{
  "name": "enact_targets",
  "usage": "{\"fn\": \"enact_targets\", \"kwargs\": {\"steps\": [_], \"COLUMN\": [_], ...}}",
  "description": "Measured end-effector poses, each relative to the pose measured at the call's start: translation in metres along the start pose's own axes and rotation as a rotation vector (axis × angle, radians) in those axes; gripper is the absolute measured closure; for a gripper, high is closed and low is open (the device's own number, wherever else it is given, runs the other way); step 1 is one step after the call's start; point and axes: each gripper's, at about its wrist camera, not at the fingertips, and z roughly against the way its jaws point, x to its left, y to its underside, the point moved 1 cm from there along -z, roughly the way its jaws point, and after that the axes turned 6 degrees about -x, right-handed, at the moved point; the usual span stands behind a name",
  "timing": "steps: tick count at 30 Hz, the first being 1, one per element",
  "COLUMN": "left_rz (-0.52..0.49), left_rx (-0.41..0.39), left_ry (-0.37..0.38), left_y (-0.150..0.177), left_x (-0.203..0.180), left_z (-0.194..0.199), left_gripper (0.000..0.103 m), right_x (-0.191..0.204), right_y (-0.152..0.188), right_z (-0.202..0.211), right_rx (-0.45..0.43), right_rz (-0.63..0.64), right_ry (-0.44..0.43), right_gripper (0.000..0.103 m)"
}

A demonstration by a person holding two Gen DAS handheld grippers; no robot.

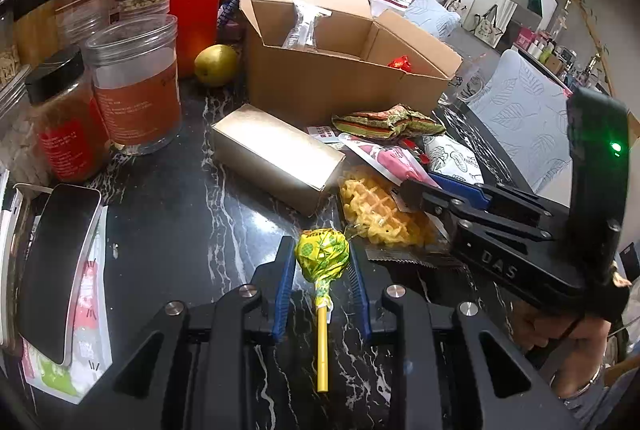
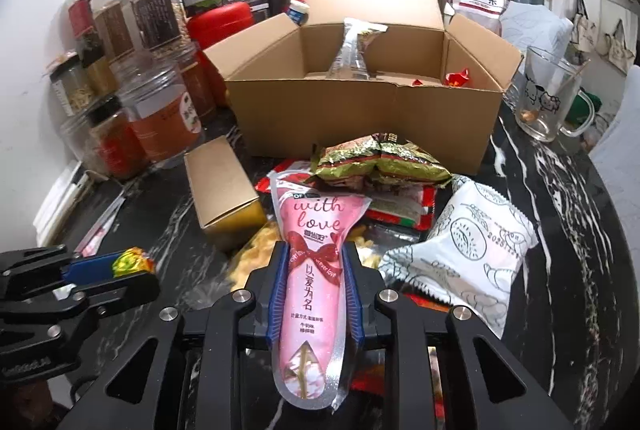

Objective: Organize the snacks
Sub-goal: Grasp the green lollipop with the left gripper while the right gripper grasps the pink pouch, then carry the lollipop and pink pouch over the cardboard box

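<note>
On black marble counter (image 2: 560, 165), left jaws clamp lollipop (image 1: 322, 254), right jaws pinch pink packet (image 2: 314, 270), open carton (image 2: 360, 109) behind.

The waffle pack (image 2: 256, 250) lies mostly hidden under the pink pouch (image 2: 314, 270).

The countertop (image 1: 172, 222) is glossy black stone with white veins, and the open box (image 2: 360, 117) on it is matt brown corrugated cardboard. The small carton (image 1: 276, 153) looks like smooth kraft paper with a faint sheen. The lollipop (image 1: 322, 254) wears crinkled, shiny yellow-green foil on a matt yellow stick (paper or plastic, hard to tell). The pink pouch (image 2: 314, 270) is glossy plastic film. The mug (image 2: 548, 97) is clear glass. The jars (image 1: 136, 85) are clear plastic with paper labels.
</note>
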Motion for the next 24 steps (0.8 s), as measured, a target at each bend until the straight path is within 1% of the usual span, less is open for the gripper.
{"fn": "enact_targets", "kwargs": {"steps": [7, 13, 18, 24], "left_rz": [-0.02, -0.048, -0.058, -0.09], "left_rx": [-0.017, -0.035, -0.034, -0.057], "left_ry": [0.004, 0.015, 0.049, 0.067], "left_y": [-0.003, -0.006, -0.012, -0.02], "left_x": [-0.009, -0.025, -0.04, -0.056], "left_z": [0.008, 0.017, 0.02, 0.028], "left_gripper": [0.077, 0.077, 0.077, 0.077], "right_x": [-0.001, -0.003, -0.007, -0.012], "right_y": [0.006, 0.014, 0.019, 0.015], "right_z": [0.026, 0.047, 0.066, 0.088], "right_rx": [-0.03, -0.046, -0.069, -0.108], "right_rz": [-0.022, -0.044, -0.08, -0.081], "right_ry": [-0.042, -0.067, -0.08, -0.083], "right_gripper": [0.078, 0.077, 0.077, 0.077]}}
